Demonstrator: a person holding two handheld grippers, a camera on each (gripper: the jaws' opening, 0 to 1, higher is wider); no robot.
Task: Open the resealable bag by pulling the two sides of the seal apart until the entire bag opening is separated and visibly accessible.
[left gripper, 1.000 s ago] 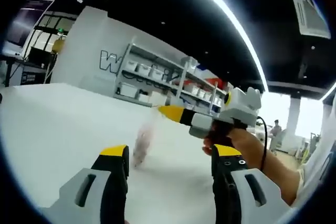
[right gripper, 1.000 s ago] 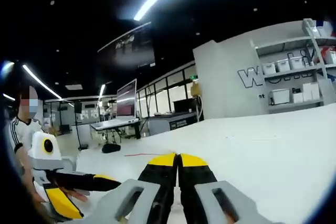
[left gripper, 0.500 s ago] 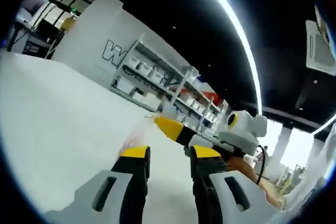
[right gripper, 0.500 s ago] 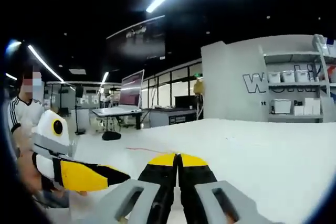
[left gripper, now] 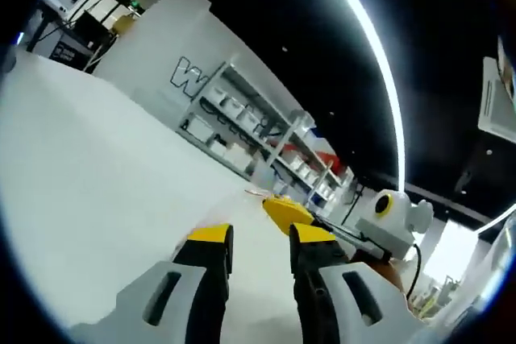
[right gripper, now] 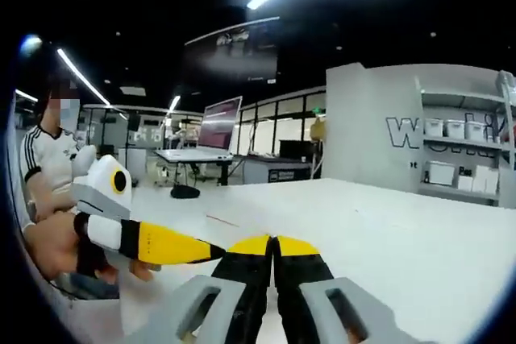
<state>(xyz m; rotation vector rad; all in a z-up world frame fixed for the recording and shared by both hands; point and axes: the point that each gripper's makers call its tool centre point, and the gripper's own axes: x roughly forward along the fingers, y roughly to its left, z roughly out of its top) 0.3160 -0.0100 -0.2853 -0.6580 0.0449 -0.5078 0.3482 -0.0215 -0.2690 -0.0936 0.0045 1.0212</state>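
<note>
White table (left gripper: 89, 175), bag unclear, right gripper (right gripper: 273, 241) jaws together, left gripper (left gripper: 260, 234) narrow

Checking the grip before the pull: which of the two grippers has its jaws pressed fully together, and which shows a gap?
The right gripper has its yellow-tipped jaws pressed together with no gap. The left gripper shows a narrow gap between its jaws.

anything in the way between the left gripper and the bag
Nothing visible blocks it. The left gripper has its jaws slightly apart over the bare white table, and the right gripper, jaws shut, sits just beyond its tips. The bag itself is too faint to make out here.
</note>
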